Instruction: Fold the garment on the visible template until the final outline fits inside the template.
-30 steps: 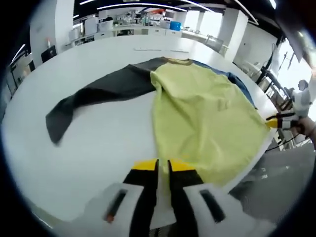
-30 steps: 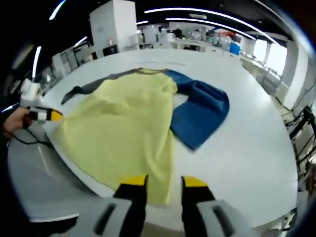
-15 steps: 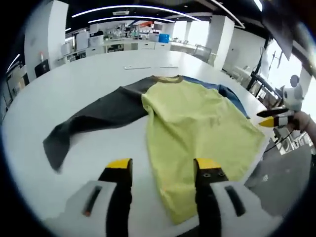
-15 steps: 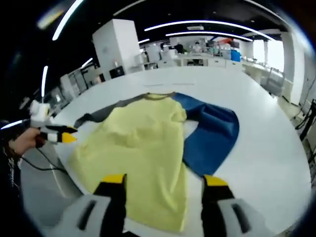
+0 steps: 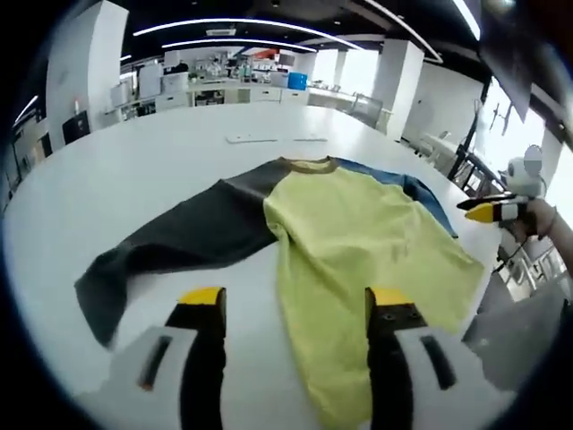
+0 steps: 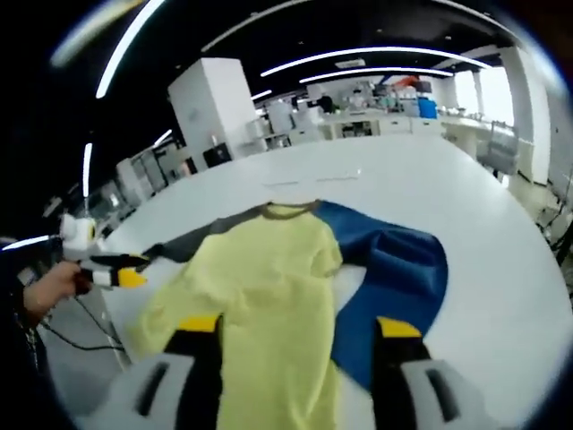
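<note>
Garment: yellow-bodied long-sleeved shirt point(image 5: 358, 242) flat on white desk point(image 5: 134, 170), collar away.
Dark grey sleeve point(image 5: 170, 242): nearer left gripper point(image 5: 291, 309), fingers wide, empty.
Blue sleeve point(image 6: 394, 278): nearer right gripper point(image 6: 300, 327), fingers wide, empty.

Long ceiling light strips point(image 5: 242, 22) run above a white pillar point(image 6: 213, 103), distant benches point(image 5: 233, 88) and bright windows point(image 5: 358, 63).

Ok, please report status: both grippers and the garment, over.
Left gripper open, right gripper open, both empty. Garment flat on white table, dark sleeve and blue sleeve spread, unfolded. Nothing in the way.
</note>
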A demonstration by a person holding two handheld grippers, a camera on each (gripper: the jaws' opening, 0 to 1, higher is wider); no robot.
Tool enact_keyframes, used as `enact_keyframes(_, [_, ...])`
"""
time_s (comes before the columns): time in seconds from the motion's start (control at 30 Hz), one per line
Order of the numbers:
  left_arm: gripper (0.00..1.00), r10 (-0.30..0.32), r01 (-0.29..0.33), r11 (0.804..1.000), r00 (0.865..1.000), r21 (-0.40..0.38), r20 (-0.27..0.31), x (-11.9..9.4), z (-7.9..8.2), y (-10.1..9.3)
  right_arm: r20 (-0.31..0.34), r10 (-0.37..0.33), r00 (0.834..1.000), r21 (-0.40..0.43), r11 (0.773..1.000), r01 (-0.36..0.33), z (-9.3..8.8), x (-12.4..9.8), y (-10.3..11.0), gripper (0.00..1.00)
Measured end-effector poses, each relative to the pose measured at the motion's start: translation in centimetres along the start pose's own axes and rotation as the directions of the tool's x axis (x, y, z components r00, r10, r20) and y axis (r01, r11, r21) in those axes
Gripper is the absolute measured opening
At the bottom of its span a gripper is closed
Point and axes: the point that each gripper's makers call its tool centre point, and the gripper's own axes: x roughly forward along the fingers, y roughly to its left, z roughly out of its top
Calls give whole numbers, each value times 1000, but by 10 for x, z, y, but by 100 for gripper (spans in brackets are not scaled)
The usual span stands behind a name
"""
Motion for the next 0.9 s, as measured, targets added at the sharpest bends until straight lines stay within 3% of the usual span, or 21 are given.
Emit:
enact_keyframes(0.5, [46,41,-41,999,999,9,33,30,21,27,11,8,1000,27,1000,-8,29,45,-21,63])
enact_keyframes(0.9, [29,56,-57,997,998,59,19,56,20,41,-24,12,1000,37,999,-11,29,75,-37,47])
